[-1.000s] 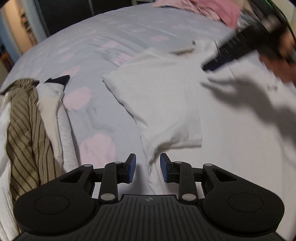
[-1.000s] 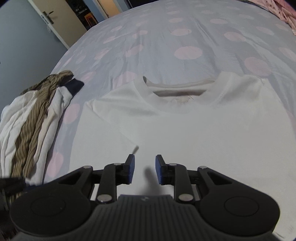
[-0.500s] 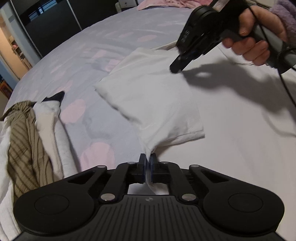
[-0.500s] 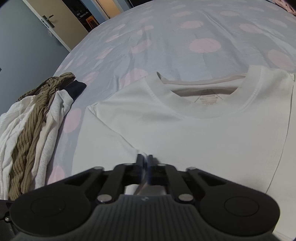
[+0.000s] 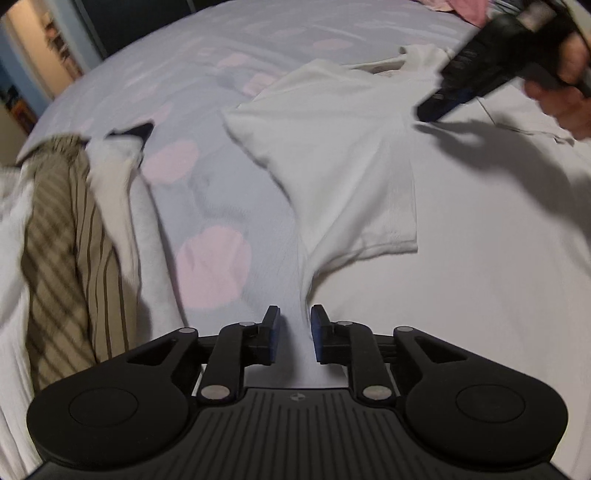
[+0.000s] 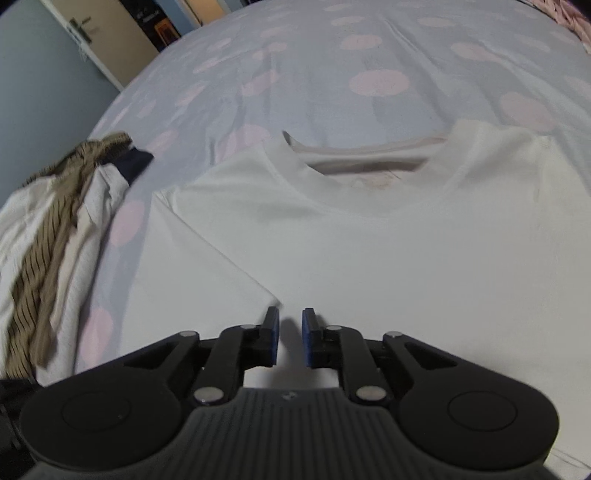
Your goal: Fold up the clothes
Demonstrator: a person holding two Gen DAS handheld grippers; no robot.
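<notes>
Left hand-held gripper (image 5: 293, 338) parted over a bunched ridge of white T-shirt (image 5: 343, 158); right hand-held gripper (image 6: 287, 339) parted at the sleeve seam.

Going left to right: heap of striped and pale clothes (image 5: 74, 236) at the bed's left edge, likely set aside so the work area stays free. Spotted bed sheet (image 5: 210, 258) next. T-shirt lies spread on the bed, collar (image 6: 369, 177) away from the person, left sleeve (image 5: 321, 162) turned in over the body (fits a fold under way). Cloth pinched into a ridge runs between the left jaws, no squeeze visible. Right jaws stand slightly apart, nothing between them. Hard to read: hem cut off below both gripper bodies, right hand (image 5: 565, 96) motion-blurred, pink garment (image 5: 465, 5) clipped at frame top.
</notes>
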